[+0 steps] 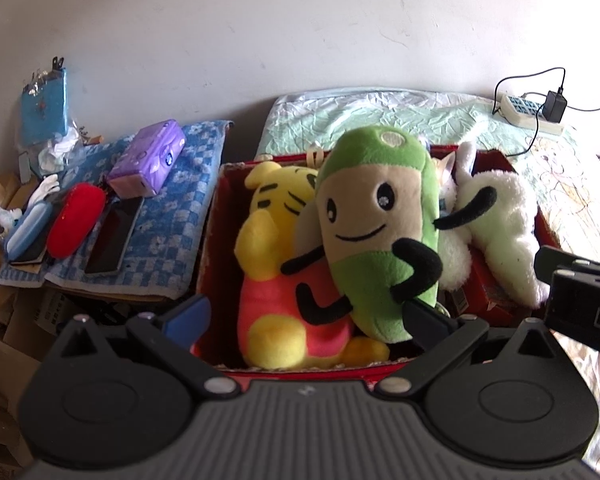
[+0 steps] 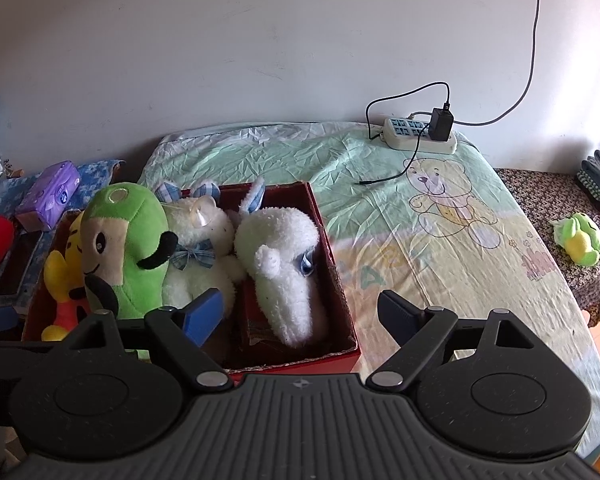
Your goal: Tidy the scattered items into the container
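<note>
Placement looks like the step in hand: the green plush (image 1: 376, 232) stands nearly upright in the red box (image 2: 332, 252), leaning on the yellow tiger plush (image 1: 288, 264), and the left gripper (image 1: 304, 316) sits low over the box's near edge with its jaws spread wide. One fingertip (image 1: 424, 316) is at the green toy's lower edge, but nothing is clamped, so I judge the toy just set down rather than held. The right gripper (image 2: 300, 316) hangs over the box's near right corner, jaws also apart and empty. Two white plush animals fill the right half of the box: a bow-tied bear (image 2: 198, 248) and a long-snouted white plush (image 2: 284, 264).

One scattered item appears left: a small green and yellow plush (image 2: 580, 240) lies well apart on the dark patterned cover to the right of the bedsheet (image 2: 380, 208). The next move probably calls for the right gripper to swing out to it, close on its soft body, and carry it back. Space is tight, so it likely has to be pressed in on top of the others
</note>
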A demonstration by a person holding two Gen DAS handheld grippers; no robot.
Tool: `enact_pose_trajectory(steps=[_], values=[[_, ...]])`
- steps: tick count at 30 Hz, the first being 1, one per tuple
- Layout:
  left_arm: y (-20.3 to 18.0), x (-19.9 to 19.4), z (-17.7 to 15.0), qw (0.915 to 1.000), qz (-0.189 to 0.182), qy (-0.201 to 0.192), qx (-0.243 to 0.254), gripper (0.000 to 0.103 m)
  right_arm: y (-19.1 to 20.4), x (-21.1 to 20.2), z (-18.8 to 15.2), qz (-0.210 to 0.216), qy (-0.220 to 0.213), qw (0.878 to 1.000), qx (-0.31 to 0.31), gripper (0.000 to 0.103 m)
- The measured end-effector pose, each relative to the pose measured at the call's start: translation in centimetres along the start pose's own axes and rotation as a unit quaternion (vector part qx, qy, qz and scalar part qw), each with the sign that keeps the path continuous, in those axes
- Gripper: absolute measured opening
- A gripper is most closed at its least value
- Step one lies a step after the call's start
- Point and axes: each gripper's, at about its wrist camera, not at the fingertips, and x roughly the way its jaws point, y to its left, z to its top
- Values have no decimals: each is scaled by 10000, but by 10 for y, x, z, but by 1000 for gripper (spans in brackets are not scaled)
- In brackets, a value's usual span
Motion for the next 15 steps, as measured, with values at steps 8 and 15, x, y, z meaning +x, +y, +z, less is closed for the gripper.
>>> enact_pose_trajectory(steps=[8,15], values=[[3,-6,1,10000,-13,-77,-51,102,-1,-1,-1,-26,-37,10000,54,87],[6,-11,0,9998,-41,-154,-88,102,1,-3,-2,-27,-89,10000,37,87]])
